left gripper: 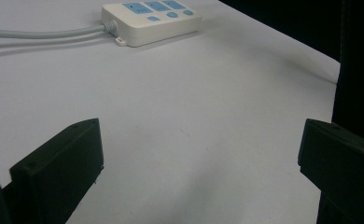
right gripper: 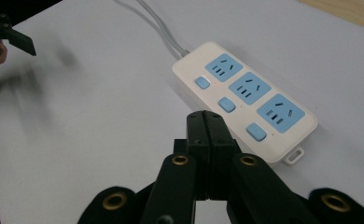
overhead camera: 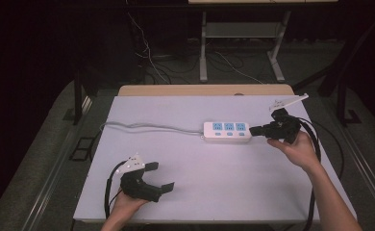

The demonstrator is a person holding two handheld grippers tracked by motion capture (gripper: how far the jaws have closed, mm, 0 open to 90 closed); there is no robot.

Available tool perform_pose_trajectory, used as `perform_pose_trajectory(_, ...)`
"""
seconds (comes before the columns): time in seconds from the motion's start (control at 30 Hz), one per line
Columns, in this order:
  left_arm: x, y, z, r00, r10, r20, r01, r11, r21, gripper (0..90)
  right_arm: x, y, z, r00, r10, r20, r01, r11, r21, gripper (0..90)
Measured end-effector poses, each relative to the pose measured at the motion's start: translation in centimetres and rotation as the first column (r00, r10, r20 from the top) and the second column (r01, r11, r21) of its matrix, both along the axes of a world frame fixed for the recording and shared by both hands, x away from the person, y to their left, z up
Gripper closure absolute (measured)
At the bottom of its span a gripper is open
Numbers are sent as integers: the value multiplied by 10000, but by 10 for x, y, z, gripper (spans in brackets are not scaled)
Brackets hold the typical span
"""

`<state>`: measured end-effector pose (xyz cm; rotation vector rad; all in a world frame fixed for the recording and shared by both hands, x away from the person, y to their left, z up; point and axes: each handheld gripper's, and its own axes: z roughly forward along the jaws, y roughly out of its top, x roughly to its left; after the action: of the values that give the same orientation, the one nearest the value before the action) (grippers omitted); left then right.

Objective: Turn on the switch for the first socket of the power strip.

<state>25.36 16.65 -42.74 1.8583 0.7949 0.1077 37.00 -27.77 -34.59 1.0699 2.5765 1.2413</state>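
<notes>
High view: left gripper (overhead camera: 160, 176) gapes on bare table (overhead camera: 214, 173); right gripper (overhead camera: 254, 130) pinched empty beside power strip (overhead camera: 227, 131).

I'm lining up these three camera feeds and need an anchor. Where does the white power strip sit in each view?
High view: the power strip lies right of the table's centre, just left of the right gripper.
Left gripper view: the strip is at the top, left of centre, far beyond the open jaws.
Right gripper view: the strip is right of centre, just past the shut jaws.
Shared landmark: its grey cord, leaving the strip's end away from the right gripper.
</notes>
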Motion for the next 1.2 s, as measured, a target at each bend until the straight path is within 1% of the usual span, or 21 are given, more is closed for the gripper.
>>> perform_pose_trajectory(0.03, 0, 0, 0, 10000, -5, 2, 5, 10000, 11, 0, -4, -4, -1, 10000, -49, -11, 49, 10000, 83, 895)
perform_pose_trajectory(0.1, 0, 0, 0, 10000, -1, 0, 1, 10000, 5, 0, -6, -6, -2, 10000, -73, -12, 73, 9999, 117, 895)
perform_pose_trajectory(0.17, 0, 0, 0, 10000, 4, -7, -4, 10000, -2, 0, -12, -11, -4, 9999, -139, 19, 138, 9996, 243, 895)
perform_pose_trajectory(0.27, 0, 0, 0, 10000, -5, -6, 5, 10000, 3, 0, -16, -15, -5, 9997, -246, 14, 245, 9993, 284, 895)
perform_pose_trajectory(0.33, 0, 0, 0, 10000, -3, -3, 3, 10000, -6, 0, -23, -20, -6, 9995, -315, -3, 315, 9984, 477, 894)
perform_pose_trajectory(0.4, 0, 0, 0, 10000, -2, -3, 2, 10000, 1, 0, -24, -21, -6, 9994, -333, -9, 333, 9981, 527, 895)
perform_pose_trajectory(0.47, 0, 0, 0, 10000, 0, -1, 0, 10000, 4, 0, -30, -24, -7, 9992, -393, -24, 394, 9971, 645, 892)
perform_pose_trajectory(0.5, 0, 0, 0, 10000, 6, -5, -6, 10000, -5, 0, -32, -25, -8, 9992, -406, 3, 405, 9969, 674, 880)
perform_pose_trajectory(0.6, 0, 0, 0, 10000, 5, -2, -5, 10000, -9, 0, -38, -28, -10, 9988, -483, -122, 491, 9955, 808, 826)
perform_pose_trajectory(0.73, 0, 0, 0, 10000, 8, -4, -8, 10000, -13, 0, -48, -29, -14, 9973, -668, -300, 694, 9927, 986, 705)
perform_pose_trajectory(0.83, 0, 0, 0, 10000, 4, 4, -4, 10000, -3, 0, -56, -29, -17, 9963, -836, -187, 851, 9905, 1076, 556)
perform_pose_trajectory(0.87, 0, 0, 0, 10000, 7, 1, -7, 10000, -6, 0, -59, -29, -18, 9955, -941, -136, 950, 9901, 1032, 475)
perform_pose_trajectory(0.9, 0, 0, 0, 10000, 7, 1, -7, 10000, -6, 0, -61, -28, -19, 9940, -1077, -164, 1088, 9892, 982, 409)
perform_pose_trajectory(0.93, 0, 0, 0, 10000, 12, 2, -12, 10000, -7, 0, -64, -28, -20, 9933, -1133, -211, 1148, 9887, 965, 362)
perform_pose_trajectory(0.97, 0, 0, 0, 10000, 12, 7, -12, 10000, -14, 0, -66, -27, -22, 9925, -1214, -168, 1224, 9883, 909, 289)
perform_pose_trajectory(1.03, 0, 0, 0, 10000, 13, 8, -13, 10000, -13, 0, -71, -26, -26, 9884, -1521, -46, 1520, 9855, 753, 85)
perform_pose_trajectory(1.1, 0, 0, 0, 10000, 6, 22, -6, 10000, -3, 0, -75, -27, -30, 9875, -1576, -78, 1577, 9838, 849, 70)
perform_pose_trajectory(1.13, -1, 0, 0, 10000, 20, 19, -20, 10000, -19, 0, -77, -28, -32, 9872, -1584, -175, 1593, 9831, 897, 0)
perform_pose_trajectory(1.17, -1, 0, 0, 10000, 20, 19, -20, 10000, -19, 0, -77, -28, -32, 9872, -1584, -175, 1593, 9831, 897, 0)
perform_pose_trajectory(1.2, -1, 0, 0, 10000, 33, 17, -33, 10000, -28, 0, -82, -29, -37, 9883, -1501, -262, 1520, 9839, 944, 1)
